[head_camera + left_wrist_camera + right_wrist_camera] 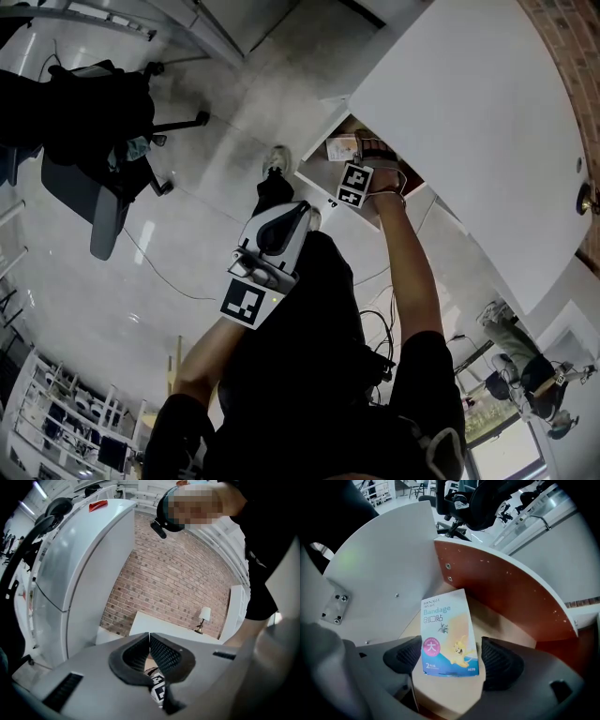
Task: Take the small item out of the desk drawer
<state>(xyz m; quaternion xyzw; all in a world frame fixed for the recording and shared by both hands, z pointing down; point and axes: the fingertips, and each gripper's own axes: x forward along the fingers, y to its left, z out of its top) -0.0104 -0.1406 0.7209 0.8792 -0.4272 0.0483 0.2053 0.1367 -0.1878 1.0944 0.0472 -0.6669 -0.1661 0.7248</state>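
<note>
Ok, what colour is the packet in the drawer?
The packet is light blue and peach with a pink circle; best in the right gripper view.

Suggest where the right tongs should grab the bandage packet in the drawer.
Pinch across its width, on the two long edges, coming down from above. The bandage packet looks to lie flat on the drawer floor, and the open right tongs straddle its narrow span.

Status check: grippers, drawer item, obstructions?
Left gripper shut, empty. Right gripper open, fingers straddling blue-and-peach paper bandage packet flat on open drawer's wooden floor. Nothing blocking it.
</note>
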